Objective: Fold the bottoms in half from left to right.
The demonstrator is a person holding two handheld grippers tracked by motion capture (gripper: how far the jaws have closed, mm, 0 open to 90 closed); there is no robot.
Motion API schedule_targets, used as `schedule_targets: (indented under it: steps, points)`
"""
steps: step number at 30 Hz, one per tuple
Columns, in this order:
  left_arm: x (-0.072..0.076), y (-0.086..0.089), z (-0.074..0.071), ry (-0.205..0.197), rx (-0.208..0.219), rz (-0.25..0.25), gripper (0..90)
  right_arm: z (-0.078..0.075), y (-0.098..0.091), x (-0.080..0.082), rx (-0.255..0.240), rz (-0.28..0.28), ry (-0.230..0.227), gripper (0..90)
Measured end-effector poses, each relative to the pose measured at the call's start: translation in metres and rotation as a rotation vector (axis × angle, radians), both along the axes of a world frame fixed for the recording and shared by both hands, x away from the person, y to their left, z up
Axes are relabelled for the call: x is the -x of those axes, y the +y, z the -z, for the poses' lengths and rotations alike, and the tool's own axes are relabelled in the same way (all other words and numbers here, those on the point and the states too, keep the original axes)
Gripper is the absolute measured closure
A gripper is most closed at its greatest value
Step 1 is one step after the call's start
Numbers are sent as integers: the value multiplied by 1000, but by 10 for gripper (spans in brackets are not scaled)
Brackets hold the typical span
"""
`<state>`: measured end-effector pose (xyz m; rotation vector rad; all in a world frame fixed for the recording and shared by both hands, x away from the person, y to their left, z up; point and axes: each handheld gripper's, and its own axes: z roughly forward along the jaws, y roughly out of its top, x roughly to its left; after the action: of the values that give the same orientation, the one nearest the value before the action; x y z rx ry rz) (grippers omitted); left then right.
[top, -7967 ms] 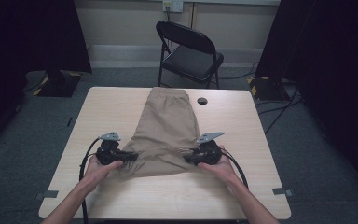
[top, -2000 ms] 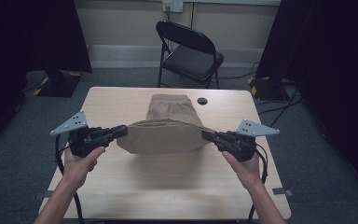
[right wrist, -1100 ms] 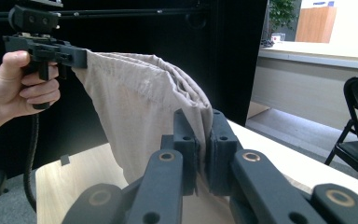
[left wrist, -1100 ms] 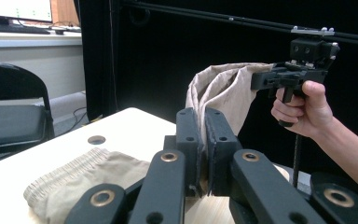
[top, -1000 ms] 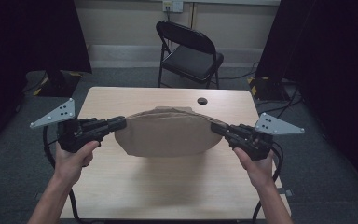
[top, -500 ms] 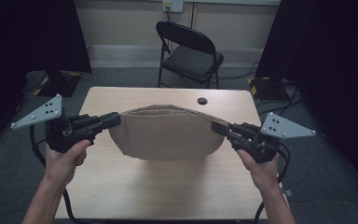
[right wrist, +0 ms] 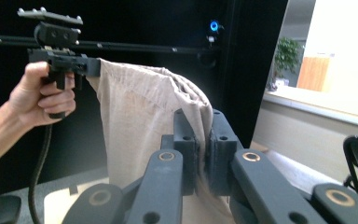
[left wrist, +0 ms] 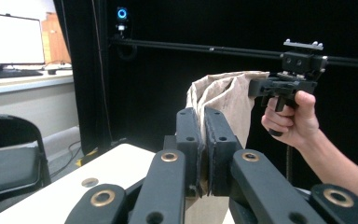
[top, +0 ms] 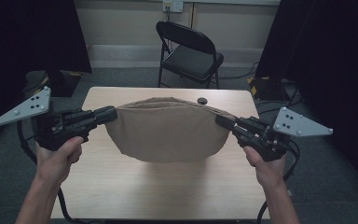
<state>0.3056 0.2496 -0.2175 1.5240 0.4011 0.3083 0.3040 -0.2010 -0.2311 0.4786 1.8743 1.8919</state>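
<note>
Tan fabric, the shorts, hangs between my two claws, clear of the counter. The garment's long axis runs level from claw to claw, across my front, with the slack belly of the cloth sagging below that line and its lowest fold above the counter surface, not touching it as far as the high view shows.

Left claw: the shorts lie directly ahead of its tips and extend away toward the right claw. Jaws are nearly fully closed, pinching one upper corner of the cloth; in the left gripper view the fabric is clamped between the two pads and rises beyond them.

Right claw: the shorts lie ahead of its tips and extend toward the left claw. Jaws are likewise nearly closed on the opposite upper corner; the right gripper view shows the cloth gripped between the pads.

Both claws sit at about equal height and face each other, so neither hand is nearer to the garment; each holds one end. The top edge between them is slightly arched, not taut.

Judgement: the coming move depends on keeping this claw-to-claw axis level, so the cloth comes down flat and square to the counter edge rather than skewed.
</note>
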Motion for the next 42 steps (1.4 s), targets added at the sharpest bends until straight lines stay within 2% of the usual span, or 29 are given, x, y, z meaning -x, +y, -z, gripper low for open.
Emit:
schedule_targets:
  steps: [4, 6, 13, 18, 20, 23, 26, 31, 34, 36, 42]
  points:
    - [2, -1, -5, -11, -10, -6, 862, -6, 0, 2, -14, -8, -16, 849]
    - [-2, -1, -1, 2, -9, -13, 862, -4, 1, 0, -9, -7, -6, 849]
    - [-24, -5, 32, 85, -30, -23, 862, 25, -1, -15, 19, 11, 83, 849]
    - [-31, -9, 44, 114, -39, -36, 862, 41, -4, -20, 49, 26, 125, 849]
    - [-39, -11, 50, 132, -39, -37, 862, 45, -5, -23, 49, 31, 138, 848]
    - [-53, -14, 59, 171, -26, -26, 862, 51, -5, -31, 60, 48, 153, 849]
    - [-66, -17, 70, 201, -54, -49, 862, 61, -5, -42, 86, 69, 184, 848]
    - [-91, -19, 87, 249, -65, -78, 862, 74, -8, -63, 84, 83, 232, 848]
    - [-103, -21, 97, 288, -83, -83, 862, 85, -6, -79, 103, 97, 259, 845]
    - [-107, -24, 103, 300, -100, -96, 862, 95, -6, -89, 112, 117, 290, 844]
    - [-127, -29, 130, 360, -138, -129, 863, 120, -4, -106, 140, 137, 339, 845]
